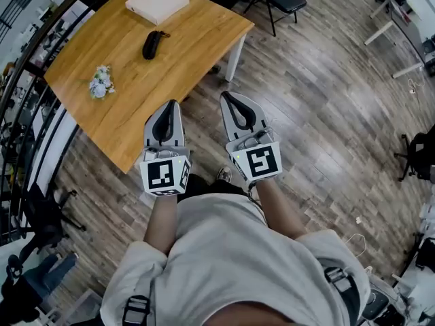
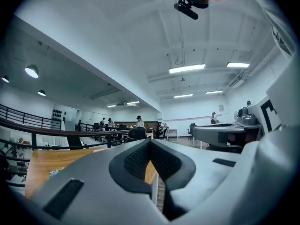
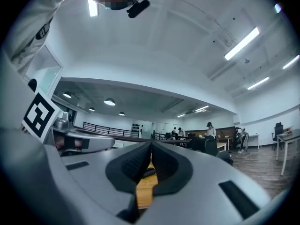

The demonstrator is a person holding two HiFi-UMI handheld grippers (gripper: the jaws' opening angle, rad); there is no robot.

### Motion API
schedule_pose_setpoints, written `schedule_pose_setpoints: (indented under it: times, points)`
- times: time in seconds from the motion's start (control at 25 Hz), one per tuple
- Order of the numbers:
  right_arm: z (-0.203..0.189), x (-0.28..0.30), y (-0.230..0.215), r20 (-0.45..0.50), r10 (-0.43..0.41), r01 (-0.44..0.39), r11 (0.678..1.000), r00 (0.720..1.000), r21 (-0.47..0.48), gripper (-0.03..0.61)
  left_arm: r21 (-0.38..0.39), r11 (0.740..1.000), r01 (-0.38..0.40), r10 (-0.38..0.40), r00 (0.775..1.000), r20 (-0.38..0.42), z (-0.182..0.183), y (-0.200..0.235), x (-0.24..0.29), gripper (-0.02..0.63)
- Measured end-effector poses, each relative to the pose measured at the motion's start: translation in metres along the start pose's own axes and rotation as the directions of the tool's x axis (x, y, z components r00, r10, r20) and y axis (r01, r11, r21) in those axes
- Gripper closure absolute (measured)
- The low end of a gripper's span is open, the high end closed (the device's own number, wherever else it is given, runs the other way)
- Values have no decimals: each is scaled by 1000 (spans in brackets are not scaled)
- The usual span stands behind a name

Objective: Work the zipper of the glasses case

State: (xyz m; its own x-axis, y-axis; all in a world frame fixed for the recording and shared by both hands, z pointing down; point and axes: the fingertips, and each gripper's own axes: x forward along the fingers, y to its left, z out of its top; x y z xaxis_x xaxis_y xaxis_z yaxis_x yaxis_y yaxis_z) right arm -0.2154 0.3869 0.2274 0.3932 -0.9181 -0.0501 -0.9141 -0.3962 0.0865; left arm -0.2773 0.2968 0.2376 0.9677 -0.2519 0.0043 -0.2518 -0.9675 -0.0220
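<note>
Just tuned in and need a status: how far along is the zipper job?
Nothing looks done yet. The case lies untouched on the table, its zipper too small to read. The left gripper and right gripper are shut, empty, well short of it. Left: reach the case, hold it, work the zipper.

Here's the wooden table point(image 1: 156, 94) on the plank floor point(image 1: 319, 100). A black glasses case point(image 1: 152, 44) lies near its middle, a flat white box point(image 1: 157, 3) at twelve o'clock of it, and a small flower bunch point(image 1: 101, 82) out at eight o'clock.
</note>
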Motion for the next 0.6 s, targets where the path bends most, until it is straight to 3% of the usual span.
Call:
schedule_pose_setpoints:
  times: [0.28,0.6]
  points:
    - [-32,24,-29,-42,11,-9,998,999,63,552,11,1000,-4,5,998,-56,-22,6,40,591]
    - [-57,80,-58,-78,72,-70,997,994,28,552,-23,999,-24,22,997,-73,-44,37,110,592]
